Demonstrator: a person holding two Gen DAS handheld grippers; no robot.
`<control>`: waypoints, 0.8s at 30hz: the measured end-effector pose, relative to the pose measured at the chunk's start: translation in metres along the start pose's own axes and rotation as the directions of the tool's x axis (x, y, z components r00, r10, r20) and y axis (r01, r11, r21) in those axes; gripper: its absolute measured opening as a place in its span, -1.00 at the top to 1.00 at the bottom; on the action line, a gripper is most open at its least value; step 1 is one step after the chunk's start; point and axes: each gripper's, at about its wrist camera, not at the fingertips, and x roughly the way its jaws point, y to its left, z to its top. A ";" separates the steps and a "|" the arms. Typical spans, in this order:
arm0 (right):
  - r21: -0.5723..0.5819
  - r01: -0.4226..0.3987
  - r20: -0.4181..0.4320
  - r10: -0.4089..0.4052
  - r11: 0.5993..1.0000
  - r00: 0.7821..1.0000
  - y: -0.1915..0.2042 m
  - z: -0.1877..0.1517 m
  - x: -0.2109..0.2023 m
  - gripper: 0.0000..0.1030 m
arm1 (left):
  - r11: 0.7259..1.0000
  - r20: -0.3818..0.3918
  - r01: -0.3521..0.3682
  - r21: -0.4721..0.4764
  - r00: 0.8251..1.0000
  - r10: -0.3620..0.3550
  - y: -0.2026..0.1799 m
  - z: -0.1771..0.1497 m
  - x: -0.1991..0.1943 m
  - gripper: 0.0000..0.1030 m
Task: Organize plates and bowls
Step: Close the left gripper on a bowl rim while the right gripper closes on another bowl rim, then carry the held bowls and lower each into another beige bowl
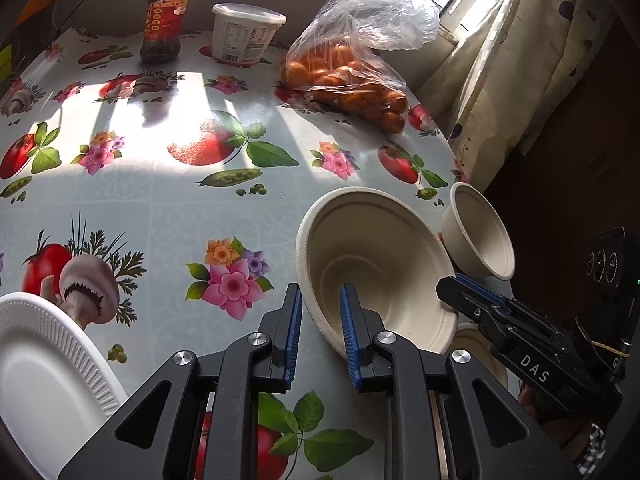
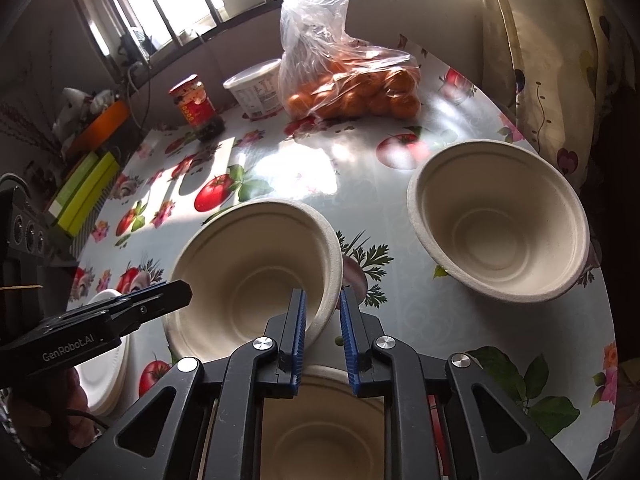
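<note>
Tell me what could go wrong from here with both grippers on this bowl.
1. The left gripper and right gripper straddle opposite sides of the held pulp bowl rim; any pull apart could bend or tear it.
2. It hangs tilted over the lower pulp bowl, so it may nest crooked or slip.
3. The third pulp bowl sits close to the table edge; a swing to the right could knock it off.

White letters "DAS" are showing on the black body of the right gripper (image 1: 460, 294). "GenRobot.AI" is showing on the left gripper (image 2: 176, 290). Print on the jar (image 1: 166, 20) and tub (image 1: 246, 34) is staying too small to read.
</note>
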 end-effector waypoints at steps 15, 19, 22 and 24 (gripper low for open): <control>0.002 -0.006 0.007 0.006 1.000 1.000 0.000 0.000 -0.002 0.70 | 1.000 0.019 -0.021 0.013 1.000 0.021 -0.002 0.000 -0.002 0.65; 0.004 -0.013 0.017 0.013 1.000 1.000 0.001 0.001 -0.005 0.70 | 0.999 0.032 -0.030 0.023 0.999 0.029 -0.002 0.001 -0.006 0.64; 0.004 -0.012 0.023 0.012 1.000 1.000 0.002 0.001 -0.007 0.70 | 0.999 0.040 -0.026 0.023 0.999 0.025 -0.002 0.001 -0.009 0.65; 0.005 -0.016 0.026 0.016 1.000 1.000 0.003 0.002 -0.008 0.70 | 0.999 0.044 -0.025 0.022 0.999 0.024 -0.002 0.002 -0.011 0.64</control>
